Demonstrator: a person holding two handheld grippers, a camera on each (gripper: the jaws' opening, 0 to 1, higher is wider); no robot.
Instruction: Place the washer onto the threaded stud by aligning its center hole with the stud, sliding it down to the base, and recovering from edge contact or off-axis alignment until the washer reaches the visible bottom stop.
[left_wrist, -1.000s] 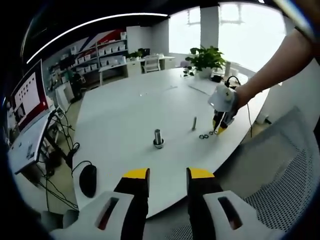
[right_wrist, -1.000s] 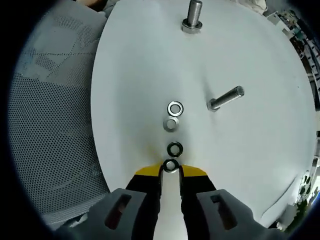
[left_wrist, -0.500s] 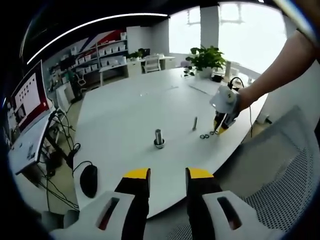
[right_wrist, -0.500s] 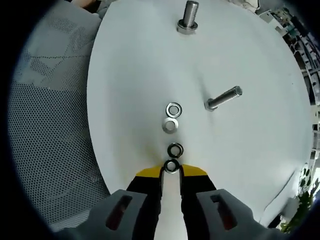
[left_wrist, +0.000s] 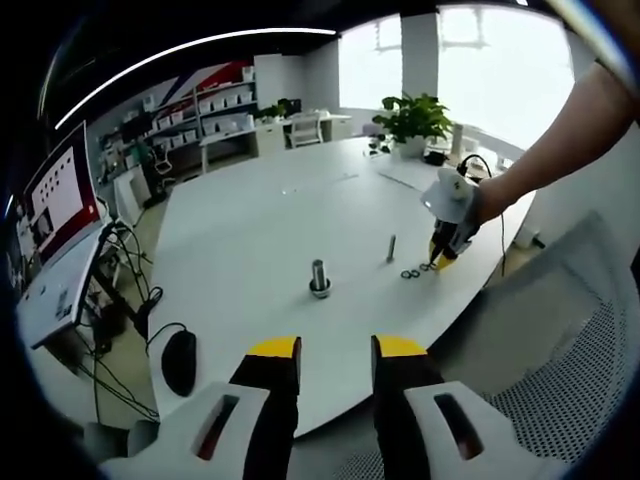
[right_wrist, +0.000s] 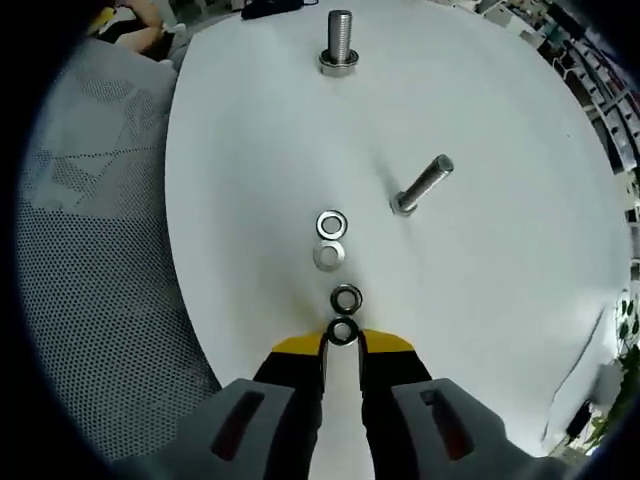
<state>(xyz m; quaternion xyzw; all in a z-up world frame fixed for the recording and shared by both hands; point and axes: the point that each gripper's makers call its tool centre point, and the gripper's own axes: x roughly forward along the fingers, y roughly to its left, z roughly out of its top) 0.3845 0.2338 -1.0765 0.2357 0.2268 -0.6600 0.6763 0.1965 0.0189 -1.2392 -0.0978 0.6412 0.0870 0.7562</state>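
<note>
In the right gripper view we count four round metal rings in a row on the smooth white table (right_wrist: 500, 300). Our right gripper (right_wrist: 342, 338) pinches the nearest washer (right_wrist: 342, 331) between its tips. Two threaded studs (right_wrist: 338, 42) stand beyond. Our left gripper (left_wrist: 335, 352) hangs open, empty.

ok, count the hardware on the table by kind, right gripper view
Washers: 4, one between the right tongs, then
Threaded studs: 2, upright, leaning
Total: 6
</note>
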